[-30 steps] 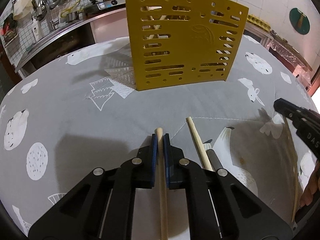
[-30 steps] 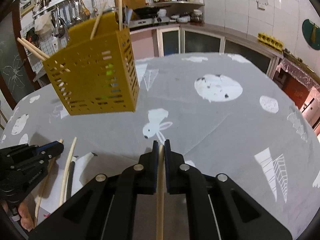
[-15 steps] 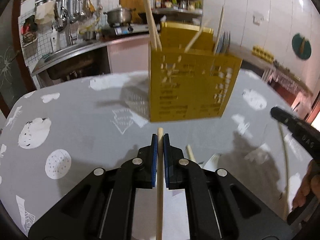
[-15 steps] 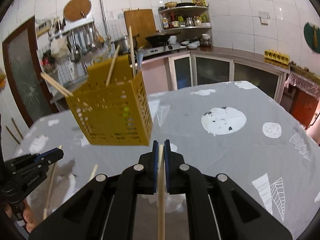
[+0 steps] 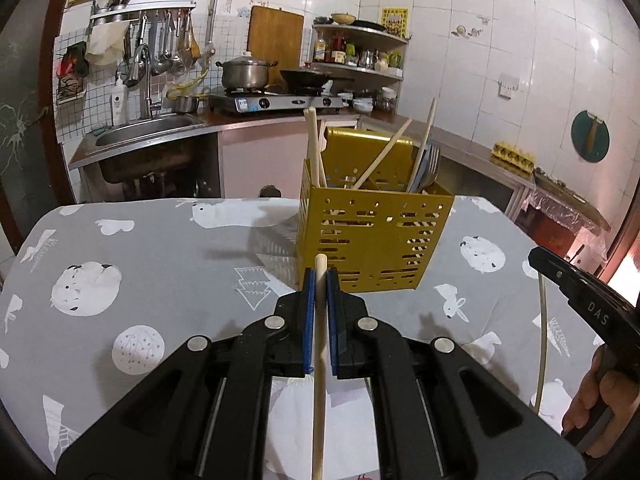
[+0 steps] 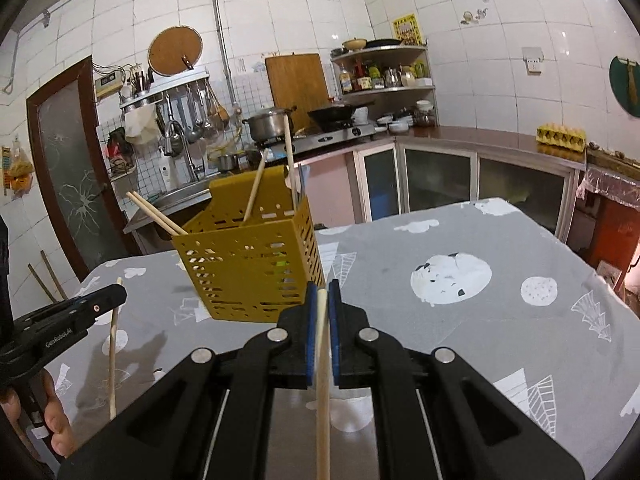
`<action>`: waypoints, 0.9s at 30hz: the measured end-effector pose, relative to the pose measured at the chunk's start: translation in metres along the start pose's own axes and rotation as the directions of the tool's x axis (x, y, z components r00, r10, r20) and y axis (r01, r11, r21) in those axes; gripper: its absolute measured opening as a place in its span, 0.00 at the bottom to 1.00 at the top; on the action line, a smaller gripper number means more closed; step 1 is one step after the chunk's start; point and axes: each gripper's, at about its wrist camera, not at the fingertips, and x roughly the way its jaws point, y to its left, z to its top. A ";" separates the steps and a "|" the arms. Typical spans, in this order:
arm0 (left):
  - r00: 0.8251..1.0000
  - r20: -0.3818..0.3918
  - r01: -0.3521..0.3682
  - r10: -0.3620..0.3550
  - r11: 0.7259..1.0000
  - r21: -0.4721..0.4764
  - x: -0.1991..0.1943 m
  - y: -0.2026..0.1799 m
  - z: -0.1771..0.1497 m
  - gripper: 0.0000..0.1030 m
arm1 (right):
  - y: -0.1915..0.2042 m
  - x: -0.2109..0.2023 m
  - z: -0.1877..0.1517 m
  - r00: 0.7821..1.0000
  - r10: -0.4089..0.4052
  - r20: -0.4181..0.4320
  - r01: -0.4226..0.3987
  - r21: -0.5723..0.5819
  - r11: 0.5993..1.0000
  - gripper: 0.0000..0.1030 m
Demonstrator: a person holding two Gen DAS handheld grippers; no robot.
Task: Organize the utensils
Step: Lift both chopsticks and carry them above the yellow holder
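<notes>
A yellow perforated utensil holder (image 5: 374, 240) (image 6: 250, 268) stands on the grey patterned tablecloth (image 5: 160, 264), with several chopsticks and forks (image 5: 428, 168) sticking out of it. My left gripper (image 5: 320, 276) is shut on a wooden chopstick (image 5: 319, 380), held above the table short of the holder. My right gripper (image 6: 321, 290) is shut on another pale chopstick (image 6: 322, 392), also lifted, to the holder's right. Each gripper shows in the other's view, the right gripper (image 5: 538, 258) and the left gripper (image 6: 116, 292), each with its chopstick hanging below.
Behind the table runs a kitchen counter with a sink (image 5: 148, 132), a stove with a pot (image 5: 244, 74) and a wok (image 6: 332, 114), and a corner shelf (image 6: 384, 76). A person's fingers (image 5: 588, 408) hold the right gripper's handle. The cloth (image 6: 480, 300) right of the holder is bare.
Both grippers have risen off the table with their chopsticks and tilted up, so the holder now sits lower and smaller in both views. A loose chopstick beside the left gripper has left the view.
</notes>
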 end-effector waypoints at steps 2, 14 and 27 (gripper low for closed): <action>1.000 0.015 -0.002 0.002 1.000 0.006 -0.006 0.001 -0.002 0.05 | 0.001 -0.011 0.001 1.000 -0.004 0.030 0.004 -0.009 1.000 0.06; 0.977 0.211 -0.033 0.024 0.999 0.039 -0.056 -0.010 0.011 0.04 | 0.015 -0.061 0.028 0.965 -0.008 0.263 0.023 -0.056 0.998 0.06; 0.897 0.441 0.010 -0.029 0.999 0.046 -0.067 -0.026 0.124 0.04 | 0.024 -0.051 0.128 0.890 0.024 0.456 0.001 -0.056 0.998 0.06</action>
